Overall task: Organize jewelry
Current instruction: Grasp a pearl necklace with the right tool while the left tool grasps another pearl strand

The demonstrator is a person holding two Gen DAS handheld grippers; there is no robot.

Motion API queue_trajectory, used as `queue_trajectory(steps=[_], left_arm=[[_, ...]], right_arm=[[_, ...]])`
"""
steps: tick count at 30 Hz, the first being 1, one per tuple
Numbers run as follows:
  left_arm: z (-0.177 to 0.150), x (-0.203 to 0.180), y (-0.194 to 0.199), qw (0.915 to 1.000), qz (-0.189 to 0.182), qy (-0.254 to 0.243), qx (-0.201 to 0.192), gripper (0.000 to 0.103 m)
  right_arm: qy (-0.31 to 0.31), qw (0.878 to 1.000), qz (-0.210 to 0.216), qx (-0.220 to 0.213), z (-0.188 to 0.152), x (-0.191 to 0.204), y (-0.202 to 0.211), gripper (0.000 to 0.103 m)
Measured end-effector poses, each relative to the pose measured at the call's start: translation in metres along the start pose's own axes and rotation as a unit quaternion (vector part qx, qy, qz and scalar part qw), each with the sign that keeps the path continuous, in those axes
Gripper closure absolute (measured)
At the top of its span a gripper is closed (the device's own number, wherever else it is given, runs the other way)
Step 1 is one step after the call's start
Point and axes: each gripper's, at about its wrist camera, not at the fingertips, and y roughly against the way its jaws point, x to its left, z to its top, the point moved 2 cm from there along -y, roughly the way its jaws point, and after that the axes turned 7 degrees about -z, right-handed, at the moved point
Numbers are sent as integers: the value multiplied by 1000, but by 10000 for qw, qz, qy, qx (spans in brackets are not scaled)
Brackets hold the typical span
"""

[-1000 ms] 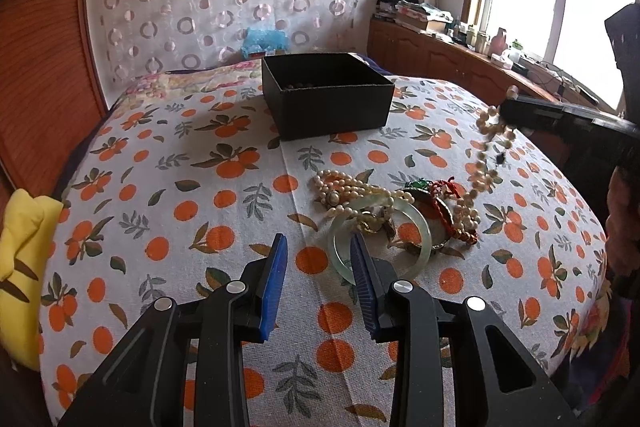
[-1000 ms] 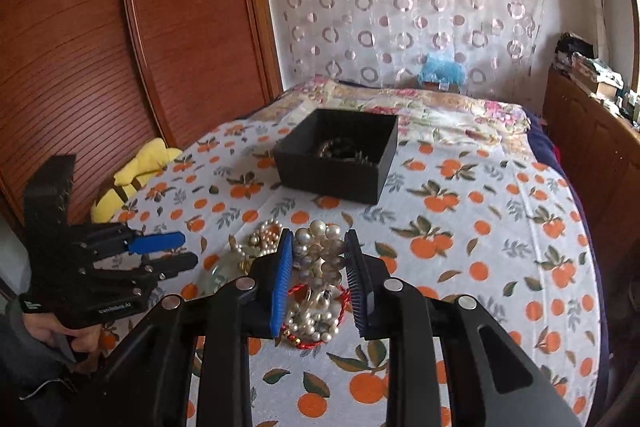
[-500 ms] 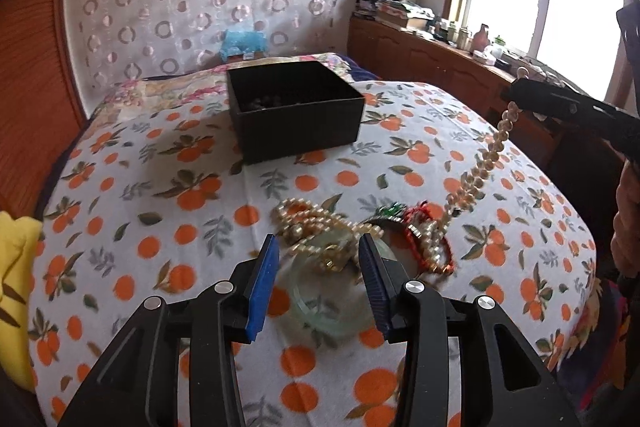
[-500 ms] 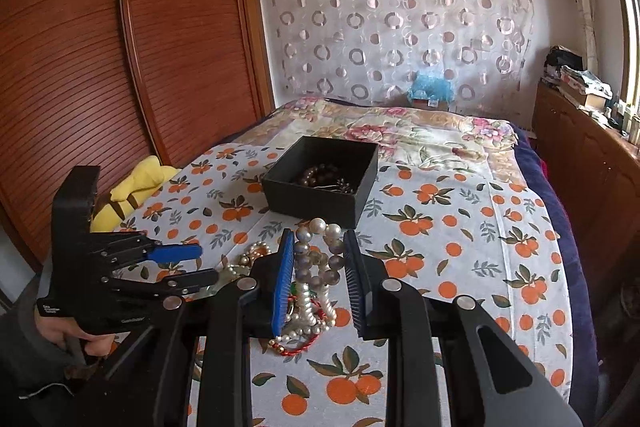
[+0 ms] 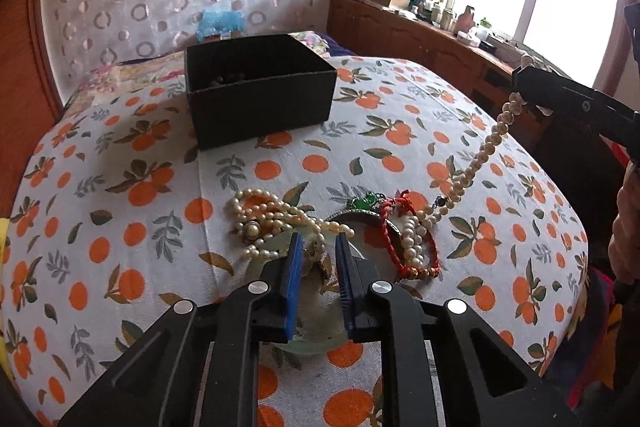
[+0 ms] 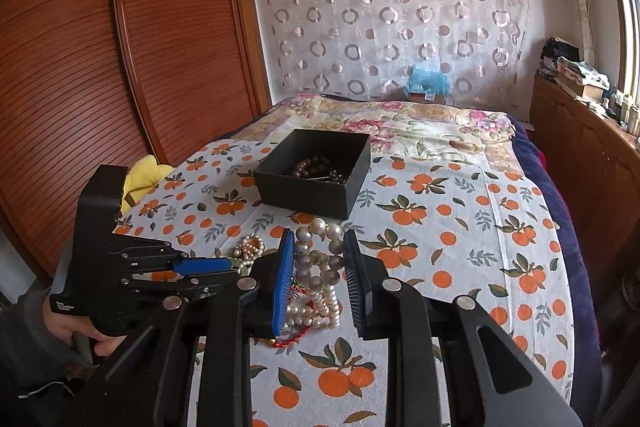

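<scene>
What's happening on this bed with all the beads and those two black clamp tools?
A person is sorting jewelry with a gripper in each hand. The right gripper holds one end of a pearl necklace, lifting it out of the tangled pile. The left gripper has just been closing over a pale green bangle in that pile. The black box behind already holds some dark beads.

The only writing in view is a small white print of two lines on the black body of the left gripper, low on its side in the right wrist view, and it is too small and blurred to read. Nothing else carries legible text.
</scene>
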Motion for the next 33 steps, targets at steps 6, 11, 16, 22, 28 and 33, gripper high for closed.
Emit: queue_trajectory(steps=[6, 11, 16, 22, 28, 33], left_arm=[[0, 2, -13, 9998, 127, -15, 168, 88], [2, 4, -15, 9998, 127, -22, 144, 97], [6, 0, -1, 9998, 166, -127, 2, 98], [25, -4, 38, 9986, 121, -188, -469, 99], [42, -11, 68, 9962, 115, -361, -779, 99], [42, -2, 69, 9964, 226, -319, -757, 99]], right_arm=[[-19, 10000, 6, 49, -3, 1, -4, 76], [-24, 10000, 6, 67, -4, 0, -6, 76], [-17, 10000, 7, 50, -5, 0, -5, 76], [31, 10000, 12, -86, 4, 0, 1, 76], [104, 9997, 17, -213, 16, 3, 9, 76], [119, 9997, 24, -232, 18, 5, 12, 76]])
